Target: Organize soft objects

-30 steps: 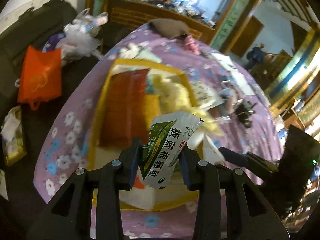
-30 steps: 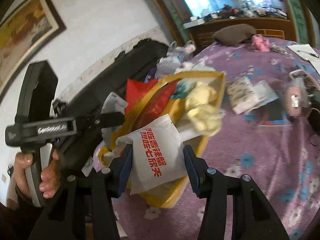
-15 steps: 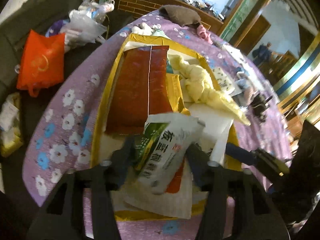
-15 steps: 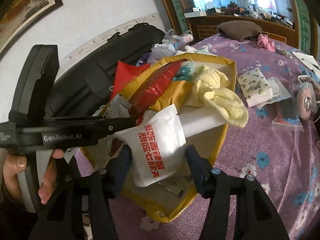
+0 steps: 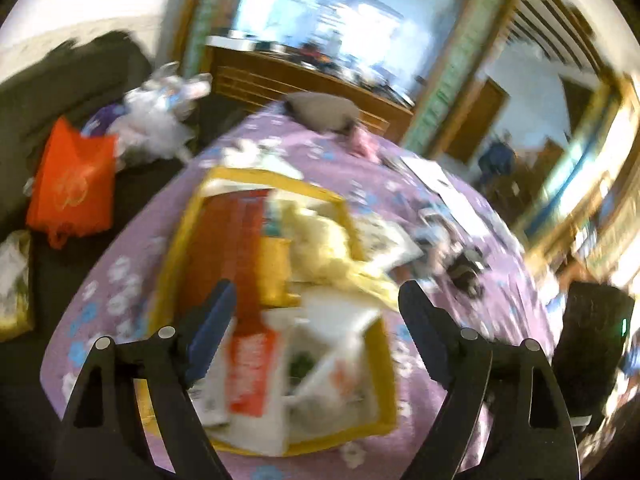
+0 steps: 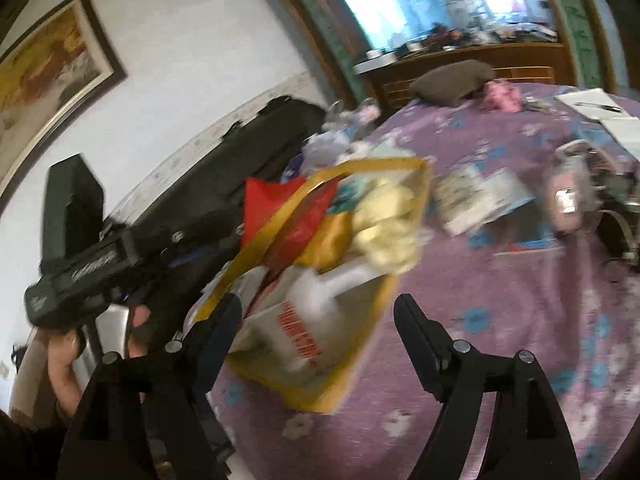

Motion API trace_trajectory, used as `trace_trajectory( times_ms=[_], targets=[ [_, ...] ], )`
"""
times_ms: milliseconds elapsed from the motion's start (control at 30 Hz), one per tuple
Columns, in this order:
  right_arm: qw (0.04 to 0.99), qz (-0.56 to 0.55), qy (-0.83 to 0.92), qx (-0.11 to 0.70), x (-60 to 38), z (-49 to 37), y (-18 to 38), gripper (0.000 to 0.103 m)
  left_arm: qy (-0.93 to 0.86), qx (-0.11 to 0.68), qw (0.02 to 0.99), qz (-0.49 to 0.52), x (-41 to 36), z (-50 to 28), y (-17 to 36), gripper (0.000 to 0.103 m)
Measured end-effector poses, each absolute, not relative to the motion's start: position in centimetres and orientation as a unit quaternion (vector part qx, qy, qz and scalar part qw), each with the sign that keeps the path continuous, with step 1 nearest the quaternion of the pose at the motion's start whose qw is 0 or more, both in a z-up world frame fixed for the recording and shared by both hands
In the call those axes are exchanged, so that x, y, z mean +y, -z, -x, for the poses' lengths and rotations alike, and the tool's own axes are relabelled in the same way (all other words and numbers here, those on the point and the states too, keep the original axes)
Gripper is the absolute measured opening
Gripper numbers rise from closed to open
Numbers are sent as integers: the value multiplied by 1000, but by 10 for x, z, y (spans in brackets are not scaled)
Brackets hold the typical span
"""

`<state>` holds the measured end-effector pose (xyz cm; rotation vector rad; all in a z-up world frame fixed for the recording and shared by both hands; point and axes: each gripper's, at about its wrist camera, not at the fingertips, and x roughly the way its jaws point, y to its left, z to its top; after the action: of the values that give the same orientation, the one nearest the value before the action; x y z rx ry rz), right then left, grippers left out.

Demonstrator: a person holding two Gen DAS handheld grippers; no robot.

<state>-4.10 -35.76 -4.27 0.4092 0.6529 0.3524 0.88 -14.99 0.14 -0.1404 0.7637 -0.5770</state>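
Item: left gripper. I read its jaws as wide apart and empty; they have just been opening, with nothing between them.

Item: right gripper. Same reading: jaws spread, just opened, nothing held.

Item: yellow tray on the purple flowered counter. It holds a green-printed sachet, a white sachet with red lettering, a long red packet, a gold pouch and a pale yellow cloth.

Progress, my judgement: both sachets lie in the tray, so this pair is done. Left out on the counter: a tissue pack, a brown cushion, a pink soft thing.

View differences: only the right wrist view shows the person's hand on the left tool and a framed picture; only the left shows an orange bag off the counter.
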Motion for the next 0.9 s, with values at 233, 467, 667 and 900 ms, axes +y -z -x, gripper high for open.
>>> trace_trajectory(
  times_ms=[233,467,667,900],
  targets=[
    [911,-246,-96,316,-431,38,37,79,370,402,835,63,-216,-20,-6,84],
    [904,-260,-16,338,-485,-2,40,78,378,428,816,89,-258,-49,-5,84],
    [909,-215,5,356,-482,-39,40,78,370,452,805,109,-267,-68,4,84],
    [891,-201,67,401,-490,-68,66,63,366,460,801,109,-263,-73,10,84]
  ],
)
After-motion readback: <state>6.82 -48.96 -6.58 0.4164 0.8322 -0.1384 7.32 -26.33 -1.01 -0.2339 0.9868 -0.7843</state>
